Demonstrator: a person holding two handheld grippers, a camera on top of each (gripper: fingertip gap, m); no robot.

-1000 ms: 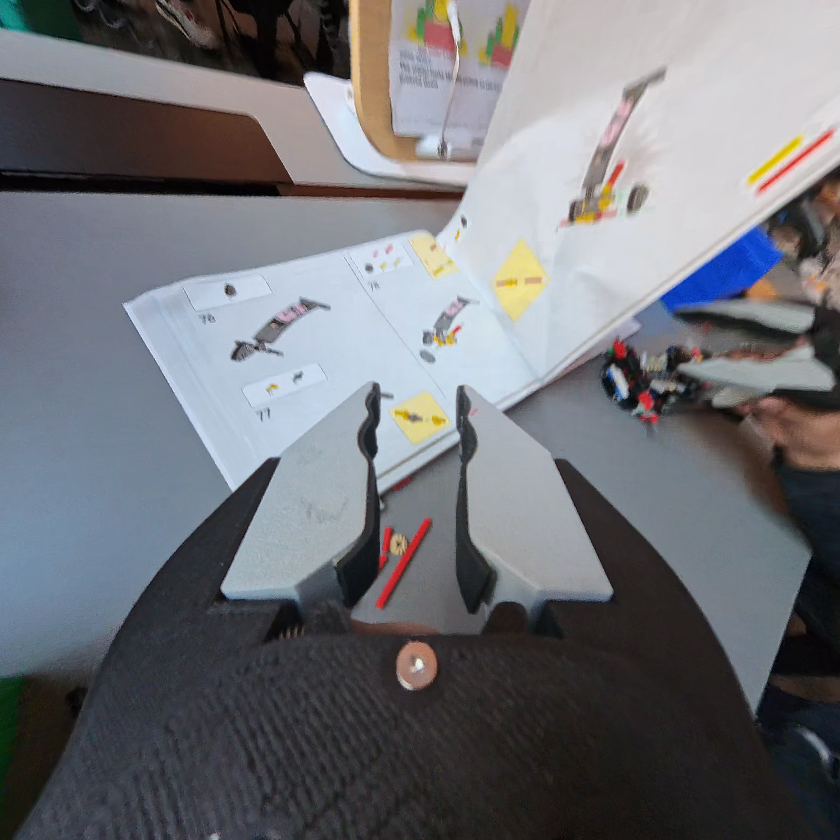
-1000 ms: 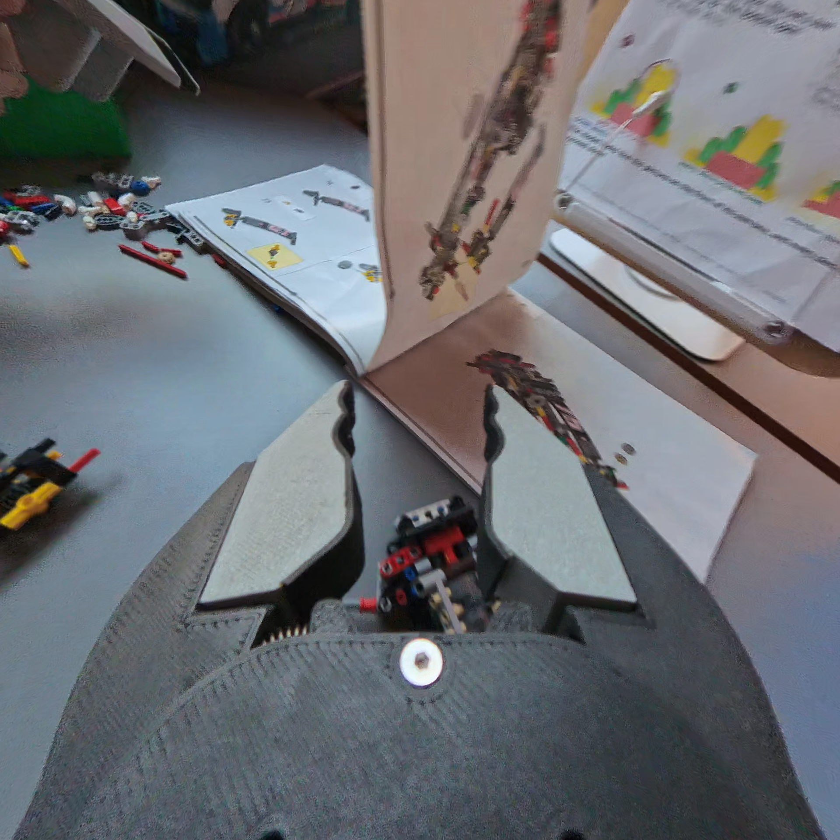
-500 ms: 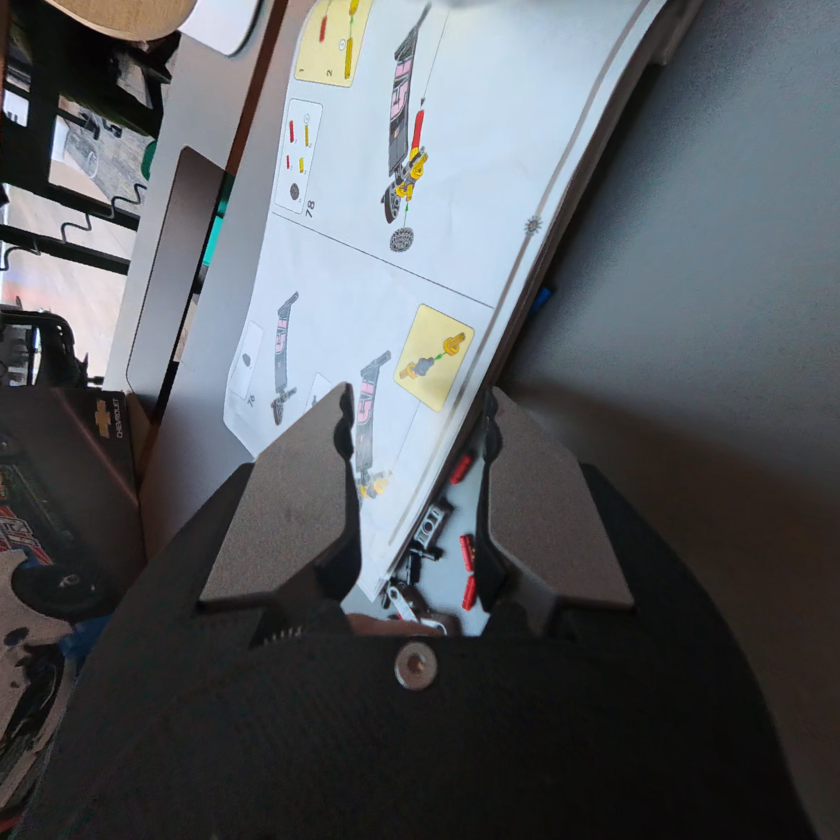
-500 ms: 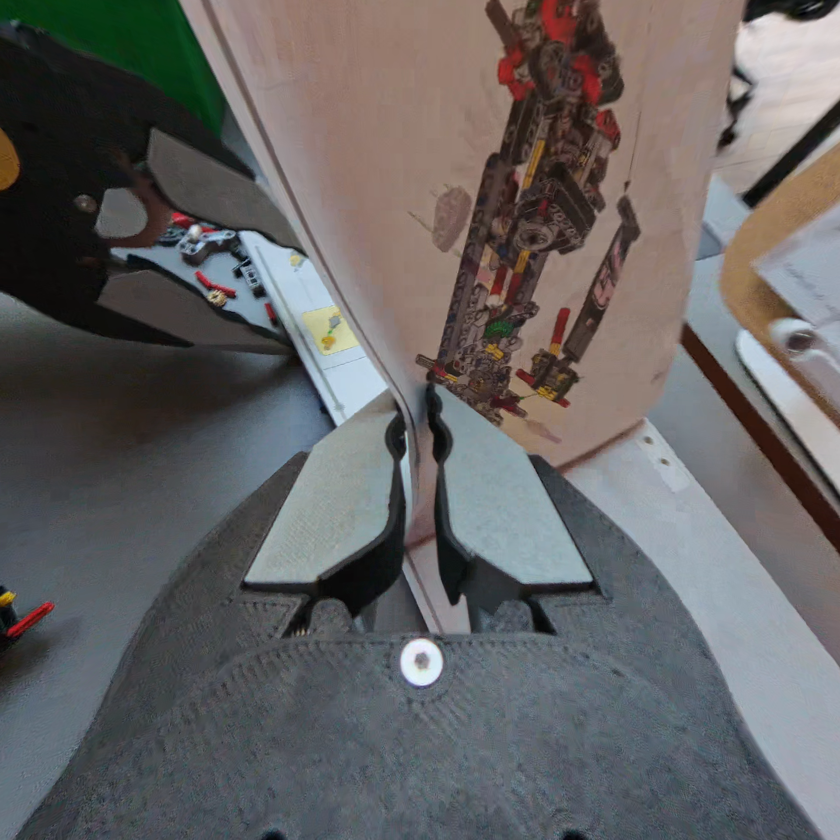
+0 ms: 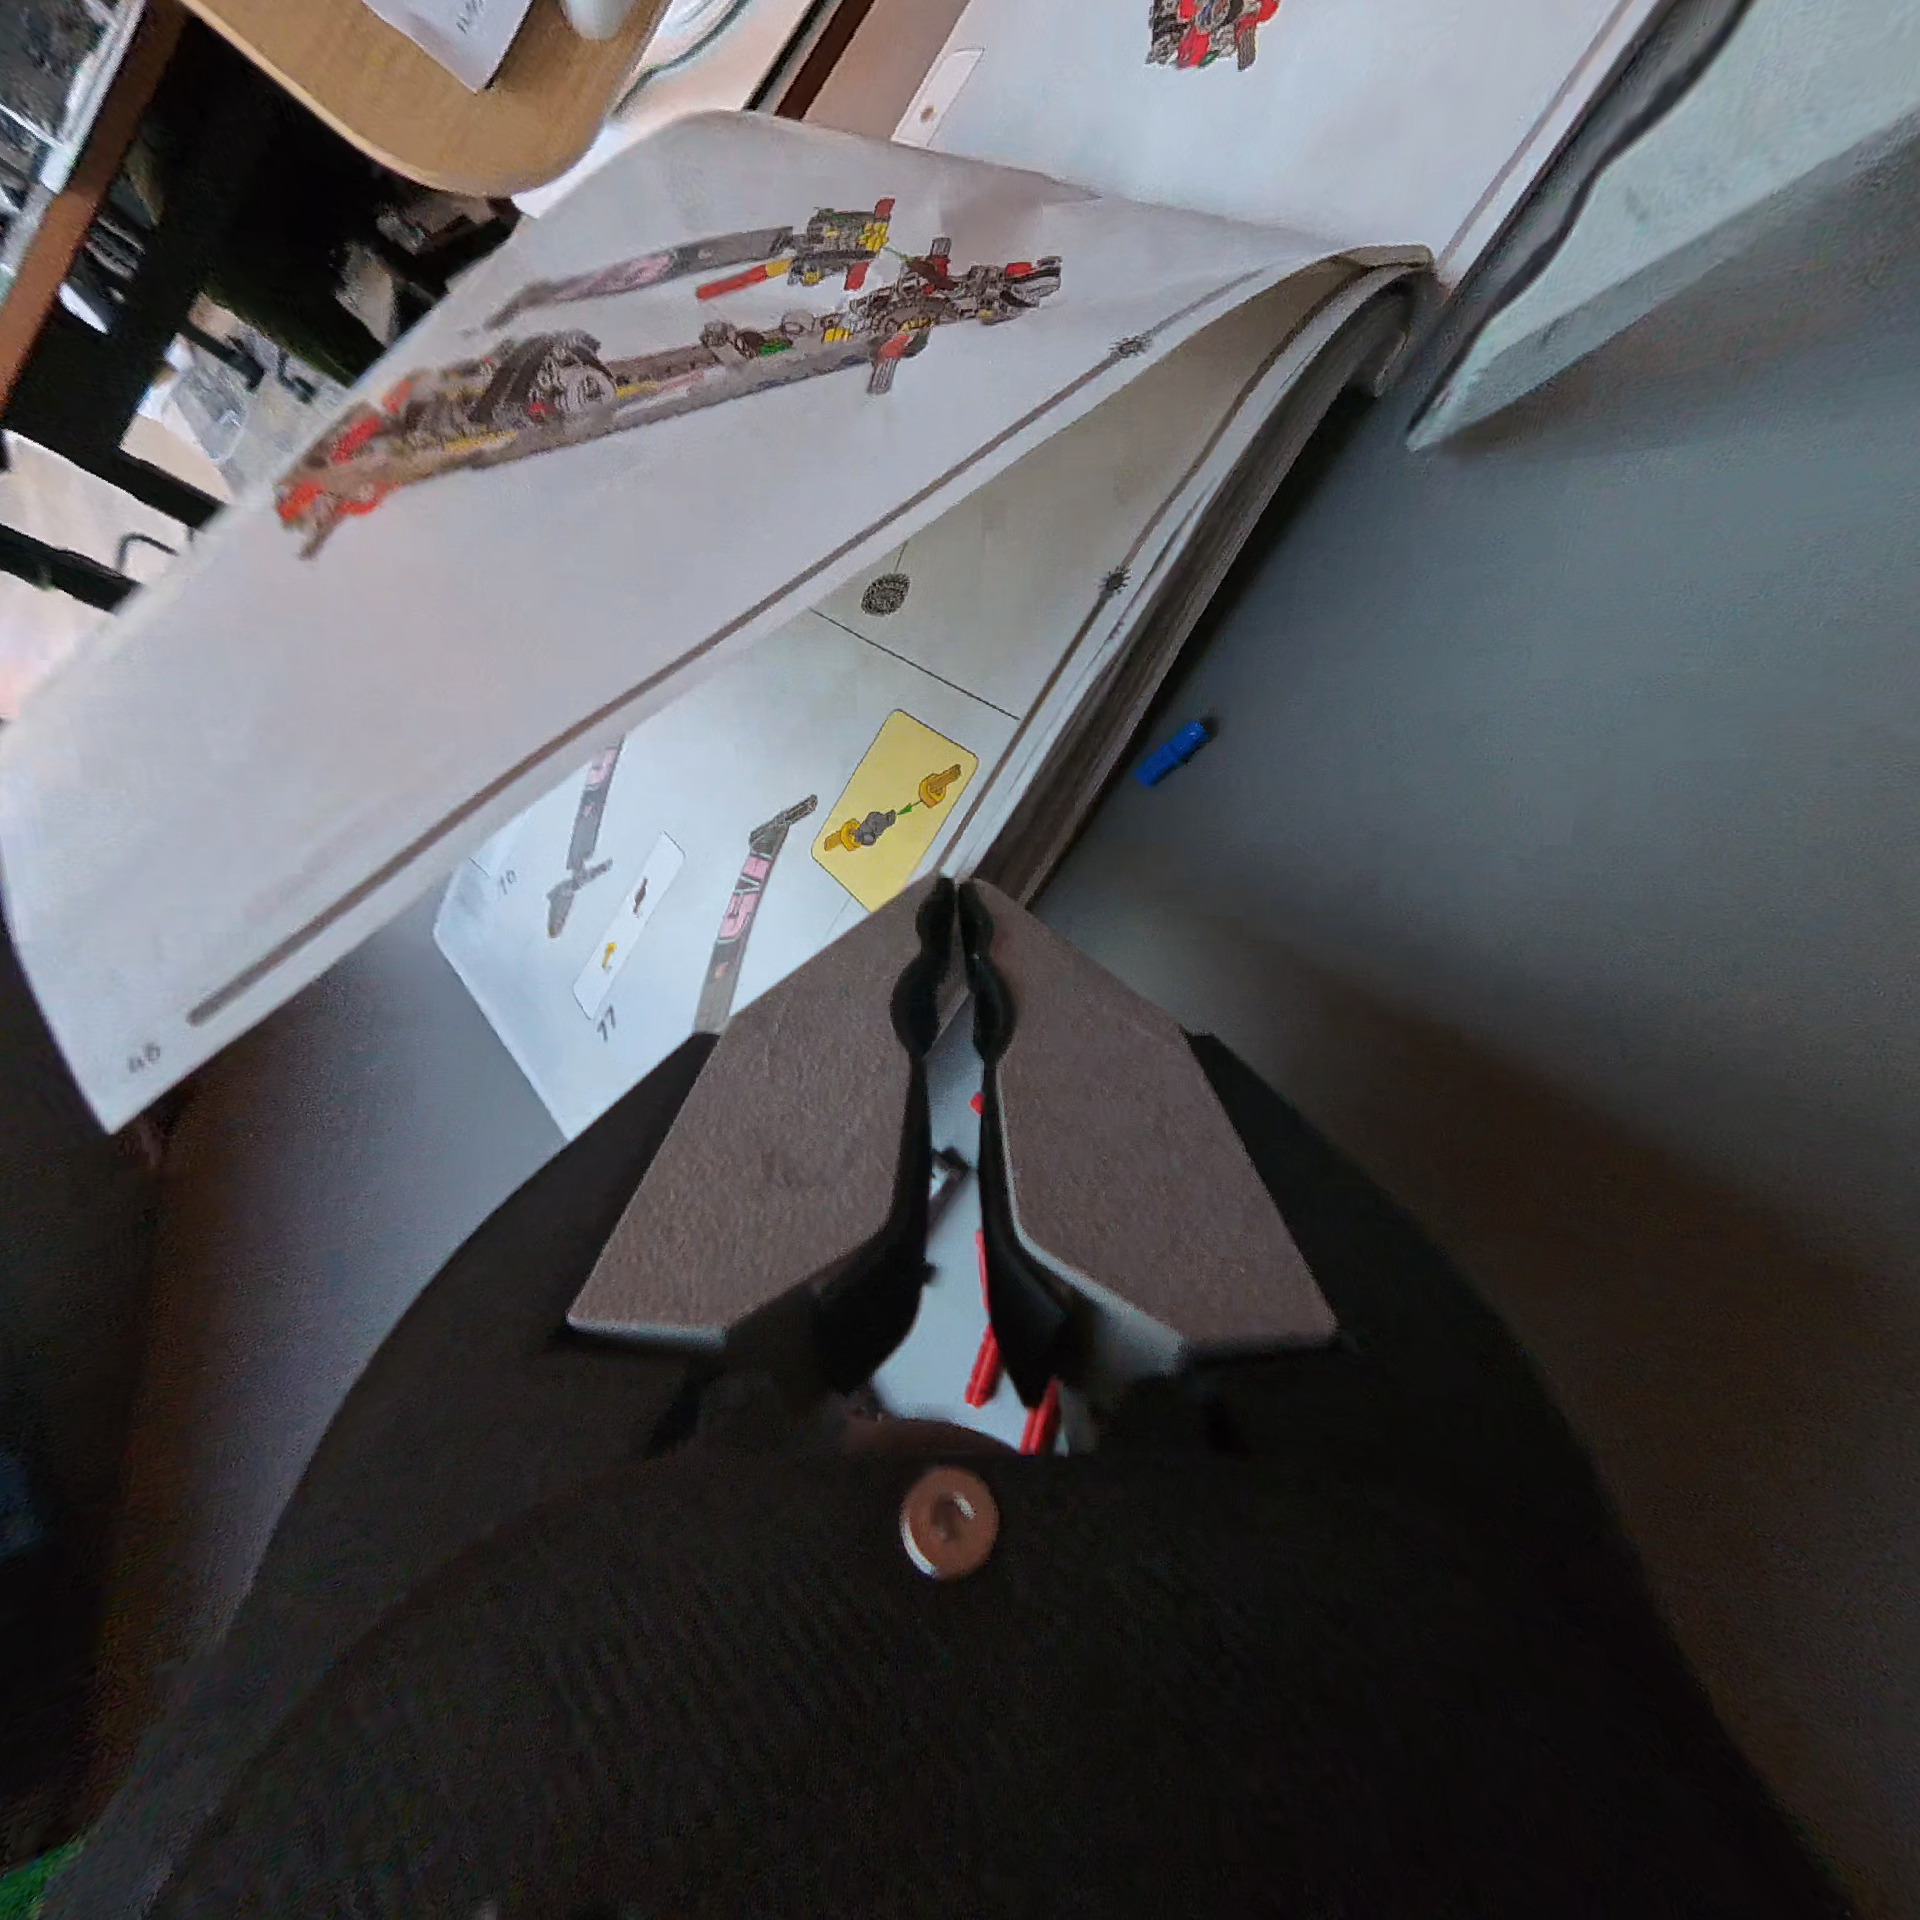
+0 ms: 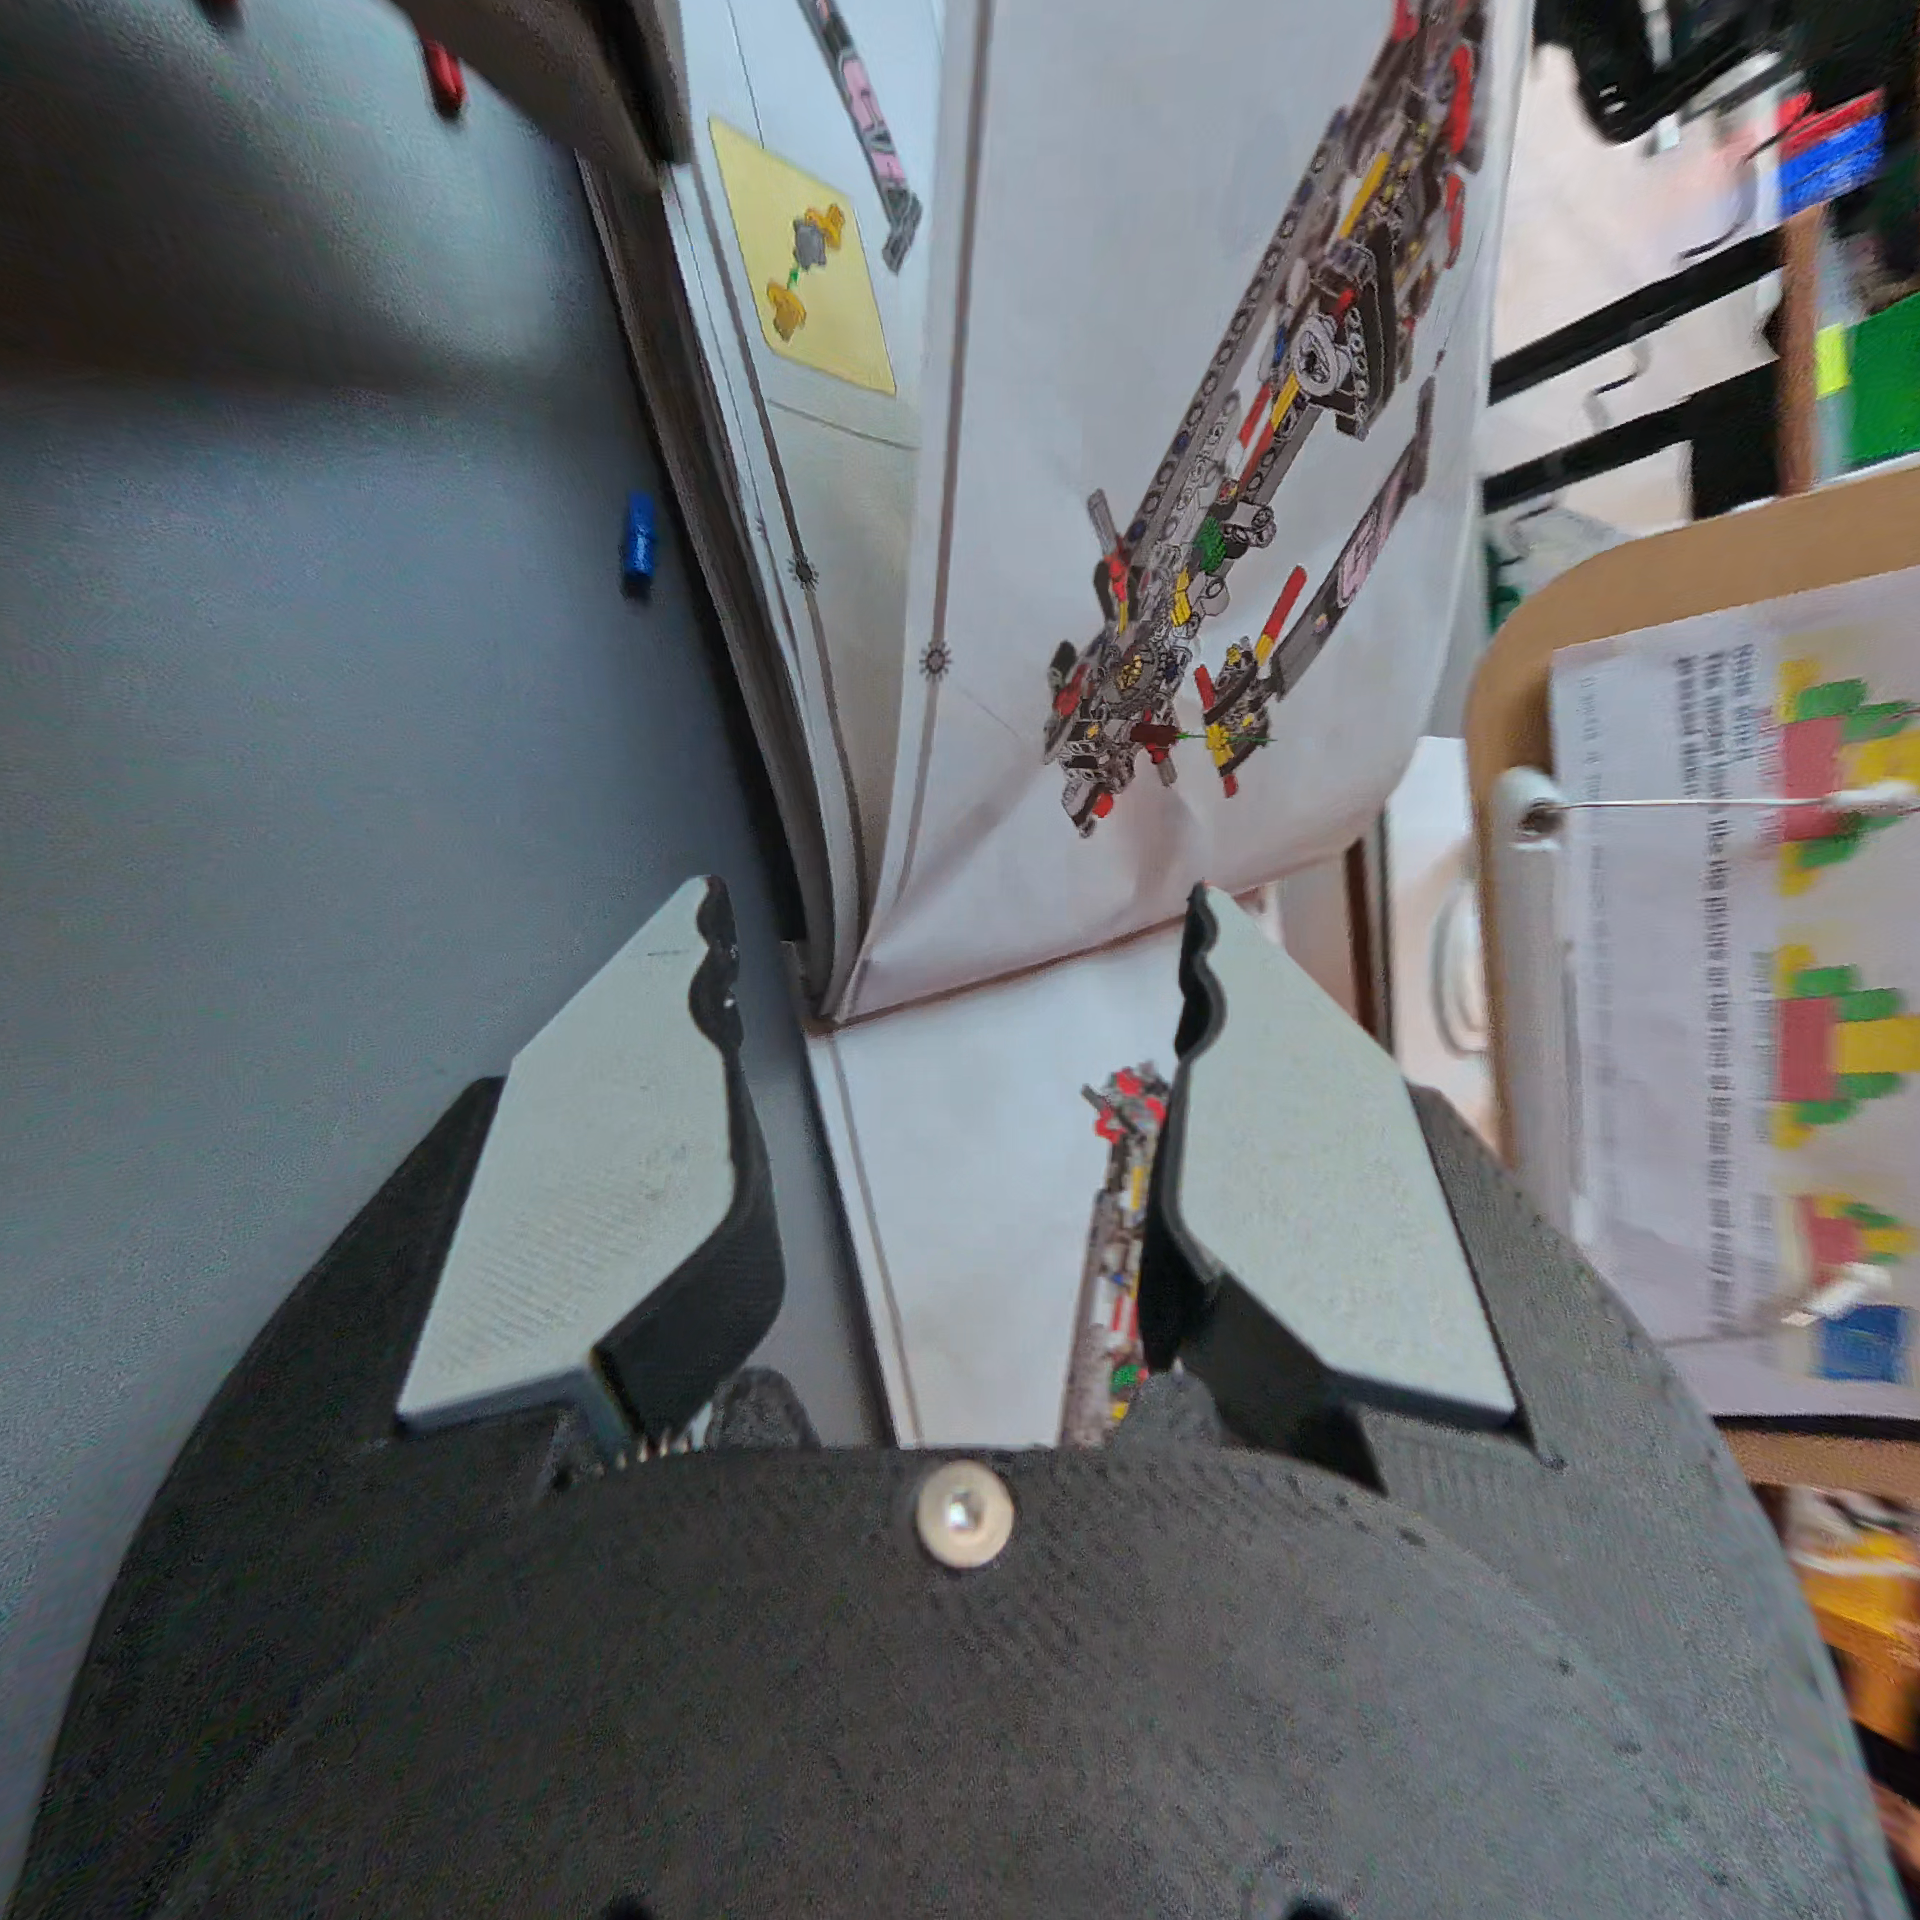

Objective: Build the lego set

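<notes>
My left gripper (image 5: 953, 894) looks pinched on the booklet (image 5: 727, 540) page edge; my right gripper (image 6: 956, 925) gapes wide at its spine, on the table (image 6: 260, 623).

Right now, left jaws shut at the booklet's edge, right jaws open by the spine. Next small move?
Probably ease the right gripper back from the instruction booklet: its jaws stand wide apart, gripping nothing, while the raised page curls over, and the left gripper is shut at the booklet's edge.
</notes>
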